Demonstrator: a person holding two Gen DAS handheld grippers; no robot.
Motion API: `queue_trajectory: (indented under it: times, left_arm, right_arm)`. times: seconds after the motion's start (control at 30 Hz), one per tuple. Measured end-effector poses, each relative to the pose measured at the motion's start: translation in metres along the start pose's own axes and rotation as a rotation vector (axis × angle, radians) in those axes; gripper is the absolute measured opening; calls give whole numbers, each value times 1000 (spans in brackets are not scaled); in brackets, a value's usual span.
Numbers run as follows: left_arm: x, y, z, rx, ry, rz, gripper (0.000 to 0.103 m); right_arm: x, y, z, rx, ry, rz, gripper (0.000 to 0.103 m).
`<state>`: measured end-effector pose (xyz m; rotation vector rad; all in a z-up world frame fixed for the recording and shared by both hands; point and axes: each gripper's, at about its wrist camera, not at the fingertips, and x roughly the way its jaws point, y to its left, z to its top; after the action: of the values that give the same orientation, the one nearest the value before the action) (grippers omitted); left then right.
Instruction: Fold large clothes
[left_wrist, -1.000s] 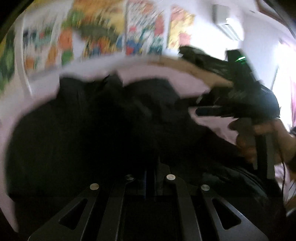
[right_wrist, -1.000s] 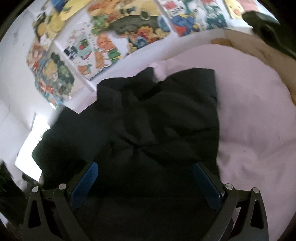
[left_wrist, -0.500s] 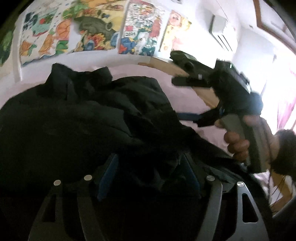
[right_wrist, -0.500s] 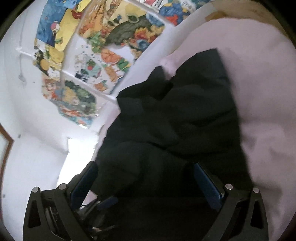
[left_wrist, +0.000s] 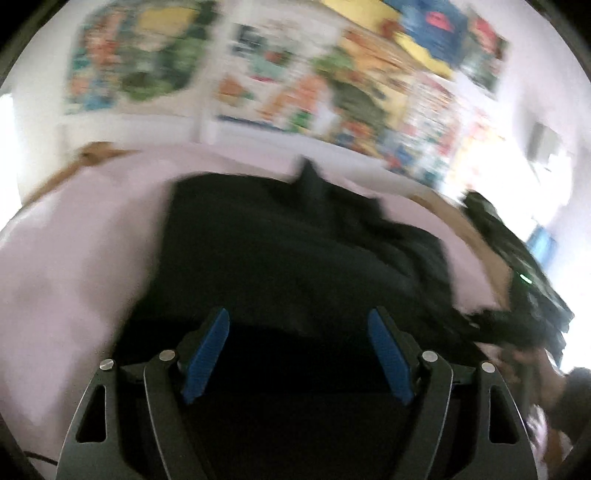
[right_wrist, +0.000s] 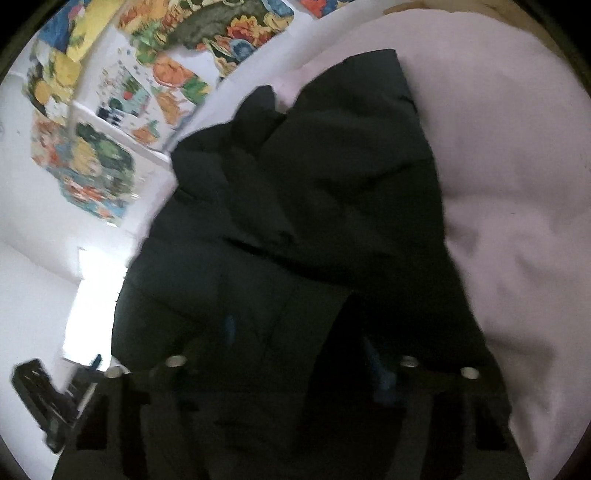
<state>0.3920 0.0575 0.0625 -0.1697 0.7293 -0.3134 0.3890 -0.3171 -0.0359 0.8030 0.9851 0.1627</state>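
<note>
Motion blur smears the wall posters (left_wrist: 332, 92), and the right hand-held gripper (right_wrist: 306, 354) is lost in dark fabric.

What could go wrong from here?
1. Right gripper is closing over bunched folds of the black garment; it may pinch several layers and drag the fold askew.
2. Left gripper is opening, nothing between its pads; that side lies loose and could shift.
</note>
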Motion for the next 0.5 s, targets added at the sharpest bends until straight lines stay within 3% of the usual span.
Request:
queue_trajectory:
  times: [0.07,0.1,0.17,0.3,0.4,0.5]
  left_arm:
    - [-7,21,4,-27,-15,69,73]
    - [-7,34,7,-47,-16,99,73]
    - [-5,53,12,-79,-8,129,73]
    - [11,73,19,-119,30,147,73]
    - [26,71,27,-98,64,134,73]
    - [42,72,32,-72,85,145,73]
  right_arm:
    - [-6,2,-1,-10,-19,-22,15]
    - [-11,2,-1,-21,-36,-17,9]
    - [-24,15,3,-93,-71,-26,6]
    - [-57,49,22,-271,-210,-124,5]
    - [-73,56,37,-316,-282,-176,5]
    - [-66,56,48,-355,-300,-250,5]
